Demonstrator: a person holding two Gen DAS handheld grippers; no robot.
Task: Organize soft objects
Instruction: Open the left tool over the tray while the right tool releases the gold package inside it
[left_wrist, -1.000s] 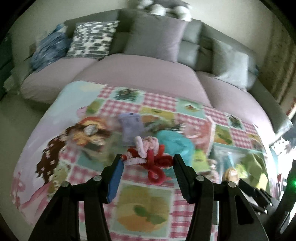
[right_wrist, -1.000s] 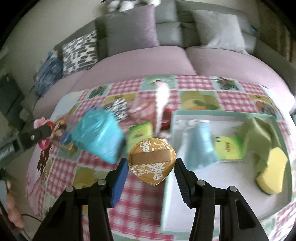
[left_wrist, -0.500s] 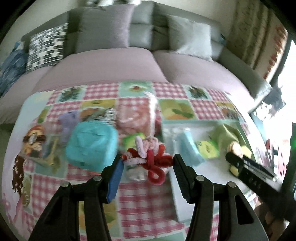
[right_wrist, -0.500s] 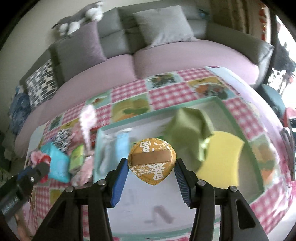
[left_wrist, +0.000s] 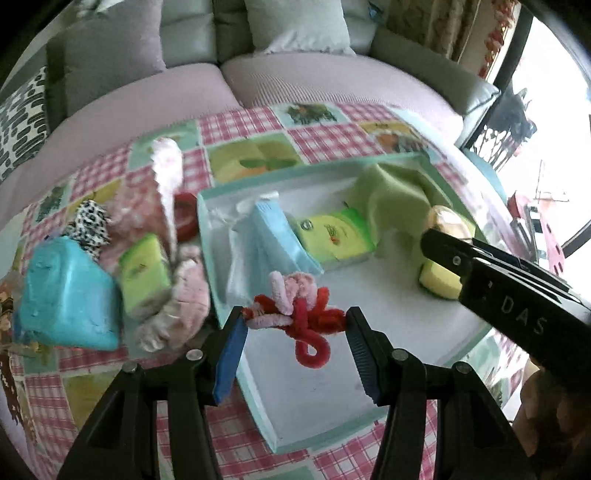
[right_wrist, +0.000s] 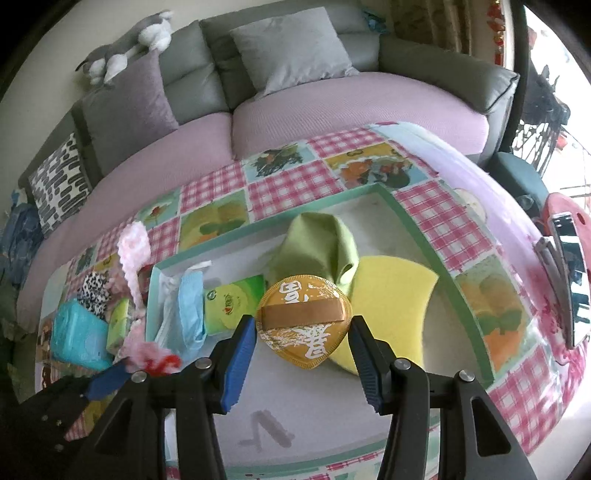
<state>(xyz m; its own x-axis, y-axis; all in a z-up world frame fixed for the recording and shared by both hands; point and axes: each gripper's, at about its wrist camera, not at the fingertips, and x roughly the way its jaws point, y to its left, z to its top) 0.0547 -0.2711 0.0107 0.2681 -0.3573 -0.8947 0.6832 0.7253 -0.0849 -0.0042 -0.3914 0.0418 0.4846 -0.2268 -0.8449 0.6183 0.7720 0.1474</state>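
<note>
My left gripper (left_wrist: 295, 325) is shut on a red and pink chenille bundle (left_wrist: 295, 314) and hangs over the near left part of a white tray with a teal rim (left_wrist: 207, 240). My right gripper (right_wrist: 303, 332) is shut on a gold powder puff (right_wrist: 303, 325) with a brown ribbon, above the tray's middle (right_wrist: 424, 236). In the tray lie a green cloth (right_wrist: 317, 243), a yellow sponge (right_wrist: 391, 291), a green tissue pack (right_wrist: 232, 299) and a blue pack (right_wrist: 190, 306). The right tool's black finger (left_wrist: 461, 258) crosses the left wrist view.
Left of the tray lie a turquoise pack (left_wrist: 66, 295), a small green pack (left_wrist: 144, 273), pink fluffy items (left_wrist: 184, 299) and a leopard scrunchie (left_wrist: 90, 225) on the checked cloth (right_wrist: 295, 184). A sofa (right_wrist: 332, 110) with cushions stands behind.
Both grippers have swung right, from over the pile on the cloth to over the tray, each still holding its item. The left one has also sunk a little and rolled.
</note>
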